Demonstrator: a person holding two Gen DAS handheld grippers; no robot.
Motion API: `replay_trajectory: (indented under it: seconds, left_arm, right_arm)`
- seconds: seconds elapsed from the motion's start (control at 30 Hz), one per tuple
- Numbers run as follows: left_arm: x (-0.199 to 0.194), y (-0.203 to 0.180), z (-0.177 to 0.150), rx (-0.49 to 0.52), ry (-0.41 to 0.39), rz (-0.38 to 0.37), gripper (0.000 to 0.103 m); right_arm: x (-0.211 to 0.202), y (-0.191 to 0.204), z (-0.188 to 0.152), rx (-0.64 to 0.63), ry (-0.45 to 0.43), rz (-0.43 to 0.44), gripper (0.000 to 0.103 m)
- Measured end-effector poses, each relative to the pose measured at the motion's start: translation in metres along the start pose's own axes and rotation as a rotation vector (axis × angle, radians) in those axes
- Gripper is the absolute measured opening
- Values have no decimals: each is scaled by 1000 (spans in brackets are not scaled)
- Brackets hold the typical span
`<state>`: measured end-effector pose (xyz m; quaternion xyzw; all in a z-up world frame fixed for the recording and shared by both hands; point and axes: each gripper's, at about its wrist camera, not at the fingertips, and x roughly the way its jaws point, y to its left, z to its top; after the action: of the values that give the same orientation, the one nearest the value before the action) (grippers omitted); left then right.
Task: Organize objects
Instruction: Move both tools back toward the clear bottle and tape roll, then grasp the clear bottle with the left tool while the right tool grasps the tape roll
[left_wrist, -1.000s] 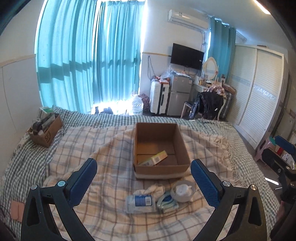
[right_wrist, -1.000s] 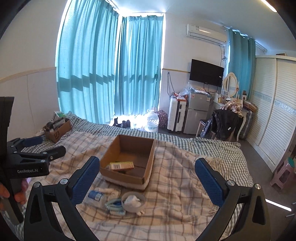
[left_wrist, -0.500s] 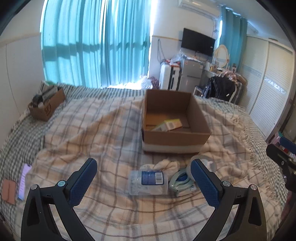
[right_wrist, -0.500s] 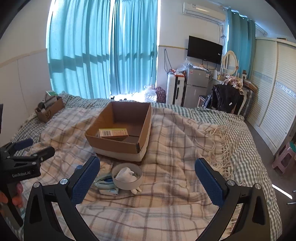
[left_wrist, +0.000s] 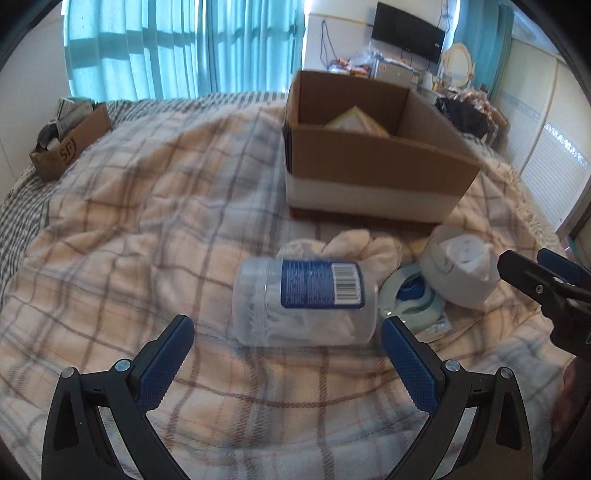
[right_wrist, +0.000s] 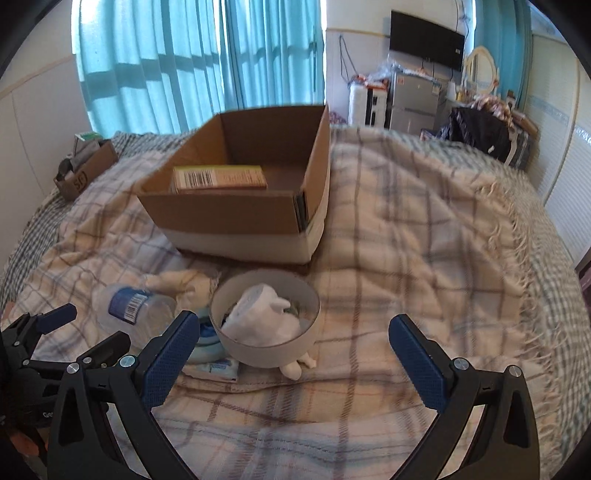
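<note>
Change noted: over the last second both tools have dropped from a high view of the bed to just above the loose items, which suggests a first pick-up is imminent.

Left tool (left_wrist: 287, 341): jaws wide apart, empty, lined up on either side of the clear jar (left_wrist: 304, 301), which lies on its side on the plaid blanket (left_wrist: 147, 221), white contents inside.

Right tool (right_wrist: 294, 341): jaws wide apart, empty, near the white bowl (right_wrist: 264, 325).

White bowl: upright, holds crumpled white cloth.

Cardboard box (right_wrist: 240, 192): beyond the items, open, holds one flat barcoded packet (right_wrist: 219, 178).

Small box (left_wrist: 70, 142): far left, stuffed with oddments.
</note>
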<state>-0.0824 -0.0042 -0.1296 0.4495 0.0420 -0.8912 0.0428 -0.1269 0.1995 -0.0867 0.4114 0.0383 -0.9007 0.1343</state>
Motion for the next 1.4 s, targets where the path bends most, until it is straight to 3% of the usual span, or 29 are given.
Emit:
replay_trajectory:
  seconds: [0.3,0.57,0.7,0.83,1.0,1.17,1.4]
  left_arm:
    - [30,-11,1,28,60,18,103]
    - [24,-22,7,73,36,-18,103]
    - [40,-12,16,3,58,-22,103]
    - [54,1,18,-62,66,-98,99]
    - [51,4,14,-75,53,-129,98]
    - [38,1,11,-48,73,-59,98]
    - [1,0,11,-20,44,-48,97]
  right_arm:
    - [25,0,-4,19,52,48,103]
    - [30,2,-1,22,59,75,103]
    - [40,9,-1,-5,87,73,103]
    - [52,14,-1,-21,125,54,103]
    - [61,20,-2,-54,156,28,86]
    - [53,19,-3,-51,128,24,85]
    - [14,25,-2,-78,24,-22,85]
